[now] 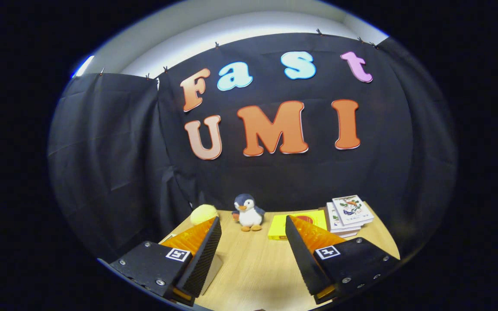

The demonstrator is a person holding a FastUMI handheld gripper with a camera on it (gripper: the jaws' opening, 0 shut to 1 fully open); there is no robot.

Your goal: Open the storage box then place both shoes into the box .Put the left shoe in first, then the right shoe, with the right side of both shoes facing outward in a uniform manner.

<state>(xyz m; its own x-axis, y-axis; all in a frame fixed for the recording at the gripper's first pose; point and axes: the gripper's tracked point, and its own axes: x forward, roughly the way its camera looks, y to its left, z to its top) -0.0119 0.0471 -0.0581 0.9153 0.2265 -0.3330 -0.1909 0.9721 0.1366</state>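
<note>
**A:** How is the hand-held gripper (253, 224) standing?

**B:** Its fingers are spread wide with nothing between them, just bare bench (253, 268). It is raised and tipped up toward the wall, so it looks over the far end of the bench, not down at any work. I'd judge it is held at the ready, with no step of the task begun.

**A:** And the box and the shoes?

**B:** I can't place them. Neither a storage box nor a shoe can be made out ahead of the fingers. If they are here, they probably lie nearer than the fingertips or off to a side, below where the gripper is pointed.

**A:** So what is ahead?

**B:** Beyond the fingertips, about midway, a toy penguin (248, 212) stands upright against the wall. Just beyond the left fingertip is a yellow ball (203, 213), partly covered by that finger. Beyond the right fingertip lies a flat yellow book (280, 229), its near corner cut off by the finger, and further right a small stack of books (348, 214).

**A:** Anything unclear?

**B:** A pale block (213, 270) peeps out just beside the left finger, low down. Too little shows to tell what it is.
</note>
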